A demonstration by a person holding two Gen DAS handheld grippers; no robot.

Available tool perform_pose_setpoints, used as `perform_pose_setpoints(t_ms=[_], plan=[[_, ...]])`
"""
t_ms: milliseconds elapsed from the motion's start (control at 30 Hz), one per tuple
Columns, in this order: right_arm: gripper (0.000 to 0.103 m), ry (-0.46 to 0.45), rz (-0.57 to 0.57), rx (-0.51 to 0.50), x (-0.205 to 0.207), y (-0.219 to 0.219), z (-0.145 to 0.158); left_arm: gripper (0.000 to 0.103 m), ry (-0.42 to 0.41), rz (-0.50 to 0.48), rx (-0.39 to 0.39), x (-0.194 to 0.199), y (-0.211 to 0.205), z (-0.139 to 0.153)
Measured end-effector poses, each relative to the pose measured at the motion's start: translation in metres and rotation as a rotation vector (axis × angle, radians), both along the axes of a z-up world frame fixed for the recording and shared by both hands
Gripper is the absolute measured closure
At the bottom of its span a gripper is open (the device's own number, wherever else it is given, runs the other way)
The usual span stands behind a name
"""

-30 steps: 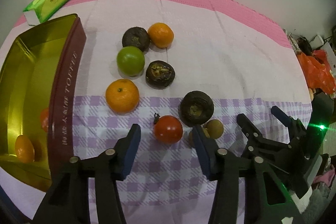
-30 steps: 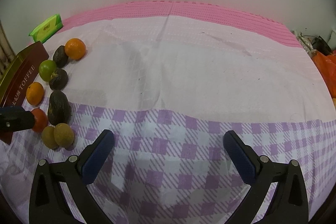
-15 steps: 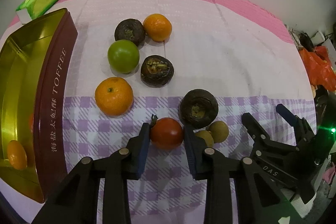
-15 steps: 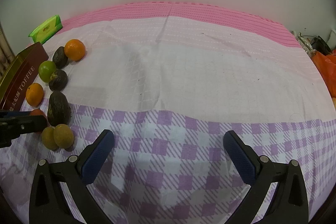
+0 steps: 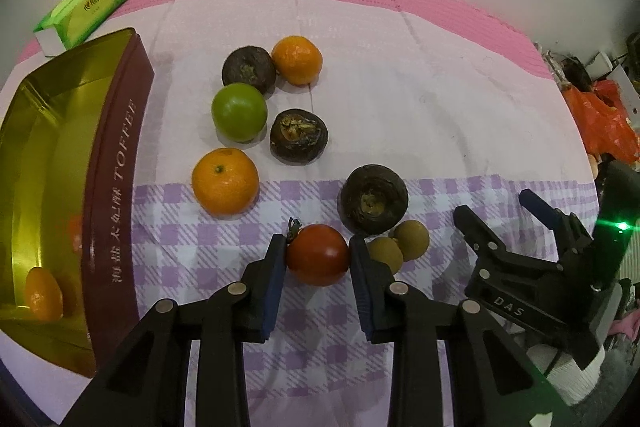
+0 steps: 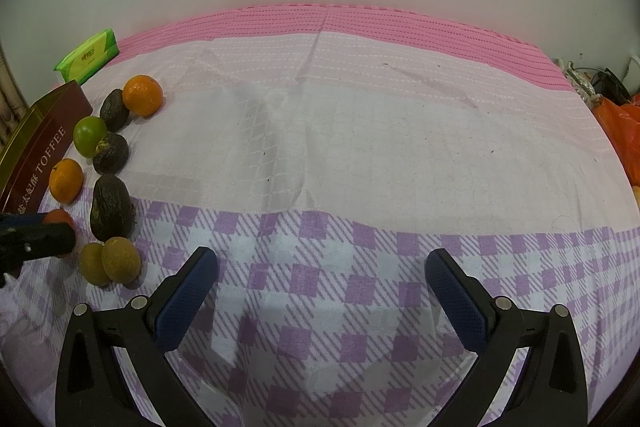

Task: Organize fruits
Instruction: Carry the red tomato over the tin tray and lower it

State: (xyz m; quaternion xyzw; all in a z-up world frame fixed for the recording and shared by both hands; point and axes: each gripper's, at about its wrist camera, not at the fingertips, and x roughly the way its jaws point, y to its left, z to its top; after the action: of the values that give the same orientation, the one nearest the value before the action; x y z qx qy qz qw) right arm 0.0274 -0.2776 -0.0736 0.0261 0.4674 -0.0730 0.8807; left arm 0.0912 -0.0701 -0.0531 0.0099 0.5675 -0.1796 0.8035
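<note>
A red tomato is being clamped between the two blue pads of the left gripper, low on the checked cloth that is covering the surface; a small dark stem is showing at its upper left. The right gripper is being held wide and empty over bare cloth, well apart from the fruit.

The gold toffee tin is lying to the left of the tomato, with one orange already sitting in its near corner, so the carry to the tin is judged to be the step now in hand.

Several risks are being run from here. The tomato is smooth and round and is probably soft, so it could be squeezed out of the pads or bruised if the grip is tightened further. Two small brown fruits are lying just beside the right-hand pad, and a dark wrinkled fruit is sitting close behind them; any of these could be nudged and set rolling if the lift is begun at a slant. A large orange is lying between the tomato and the tin's maroon wall, and it could be clipped if the tomato is carried across too low, or the wall itself could be struck
</note>
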Motion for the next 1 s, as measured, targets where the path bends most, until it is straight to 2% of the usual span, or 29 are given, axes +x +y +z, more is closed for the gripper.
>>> perform_pose_setpoints(t_ms=[233,333,567,1000], plan=[[0.0,0.0,0.0,0.0,0.0,-0.001,0.0,0.075,-0.042,0.012,-0.013,-0.003,0.012,0.021],[0.0,0.0,0.0,0.0,0.0,0.0,0.0,0.075,-0.085,0.023,-0.001,-0.003,0.021,0.035],[0.0,0.0,-0.001,0.001,0.0,0.0,0.0,0.075,-0.146,0.081,0.028,0.005,0.06,0.055],[0.0,-0.001,0.0,0.001,0.0,0.0,0.0,0.075,-0.146,0.251,0.098,0.016,0.143,0.046]])
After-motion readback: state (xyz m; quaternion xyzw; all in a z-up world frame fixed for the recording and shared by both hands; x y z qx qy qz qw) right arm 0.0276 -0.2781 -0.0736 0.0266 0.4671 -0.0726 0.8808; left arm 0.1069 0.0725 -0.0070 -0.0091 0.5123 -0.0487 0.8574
